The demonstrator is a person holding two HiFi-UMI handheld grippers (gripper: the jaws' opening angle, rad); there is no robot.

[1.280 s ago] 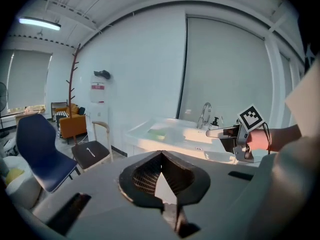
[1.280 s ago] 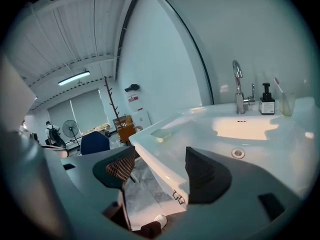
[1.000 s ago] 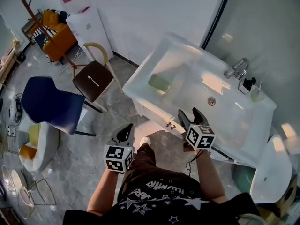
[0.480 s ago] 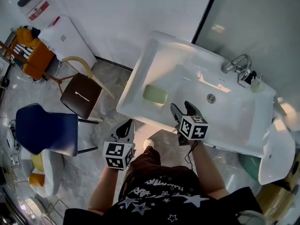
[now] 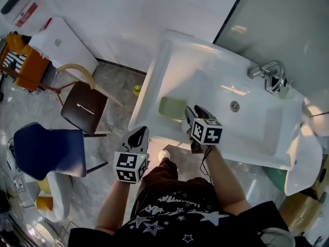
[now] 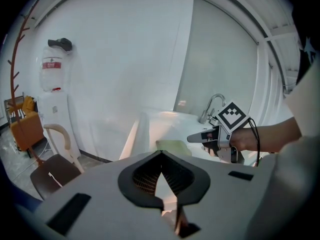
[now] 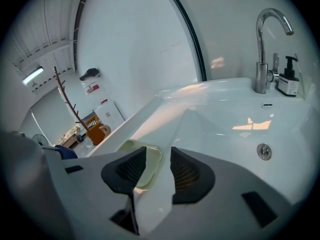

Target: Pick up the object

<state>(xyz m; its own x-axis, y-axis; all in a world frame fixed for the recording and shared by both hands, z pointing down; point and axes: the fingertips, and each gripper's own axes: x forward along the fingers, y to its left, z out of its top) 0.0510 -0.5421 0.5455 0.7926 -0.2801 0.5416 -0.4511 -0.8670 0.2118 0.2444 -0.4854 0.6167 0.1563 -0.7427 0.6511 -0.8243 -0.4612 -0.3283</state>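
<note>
The pale green, round-cornered rectangular pad [image 5: 172, 108] [image 7: 149, 165] lies on the flat left ledge of the white ceramic sink [image 5: 247, 133]; the right gripper [image 5: 194, 111] [image 7: 159, 150] hovers just beside it, jaws half apart and closing, the pad ahead of them and unpressed; the left gripper [image 5: 140, 133] [image 6: 161, 153], off the sink's front, has its jaws tip to tip, empty.

A white sink [image 5: 154, 81] stands against a white wall, with a chrome faucet [image 5: 267, 71] at its far edge, a round drain [image 5: 235, 106] in the basin and a dark-topped pump bottle [image 7: 287, 81] just beside the faucet. On the grey marbled floor [image 5: 108, 153] left of the sink stand a brown-seated chair [image 5: 84, 108] and a blue chair [image 5: 49, 151]. A white cabinet [image 5: 61, 45] stands by the wall beyond them.
</note>
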